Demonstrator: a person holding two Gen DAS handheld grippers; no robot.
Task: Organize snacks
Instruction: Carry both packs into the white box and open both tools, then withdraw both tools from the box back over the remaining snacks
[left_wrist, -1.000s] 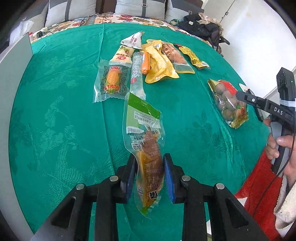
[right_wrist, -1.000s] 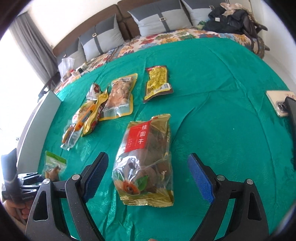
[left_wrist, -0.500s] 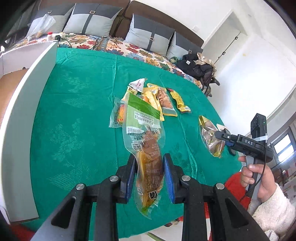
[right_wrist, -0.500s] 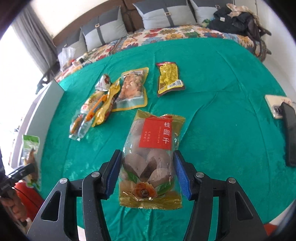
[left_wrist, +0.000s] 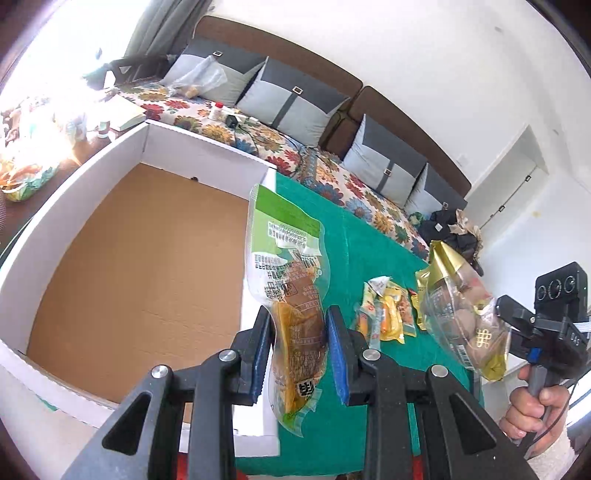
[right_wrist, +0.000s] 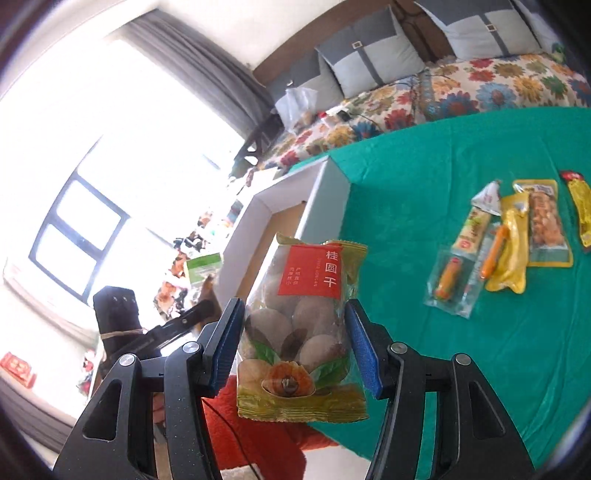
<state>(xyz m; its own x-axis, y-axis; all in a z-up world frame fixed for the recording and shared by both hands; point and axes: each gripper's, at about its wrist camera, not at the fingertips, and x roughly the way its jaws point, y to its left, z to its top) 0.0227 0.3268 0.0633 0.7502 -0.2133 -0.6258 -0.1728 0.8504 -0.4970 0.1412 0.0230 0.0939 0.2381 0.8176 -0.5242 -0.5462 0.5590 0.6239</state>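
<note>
- Right claw (right_wrist: 295, 345) clamps the longan bag (right_wrist: 301, 328), red label up, lifted clear of the green surface (right_wrist: 480, 362).
- White box (right_wrist: 325, 192) sits at the surface's left edge, brown inside.
- Left claw (right_wrist: 207, 306) lower left, holding a green-topped packet (right_wrist: 203, 269).
- Snack packets (right_wrist: 498, 243) clustered on the surface at right.

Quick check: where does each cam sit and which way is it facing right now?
Left wrist: on the left tongs, facing along them and down at the cardboard box; green-topped snack pack clamped; person's other hand at right.
Right wrist: on the right tongs, facing down toward the box corner and green tablecloth; longan bag clamped.
Shared: box, loose snack cluster, sofa cushions, each other's tongs and load.
</note>
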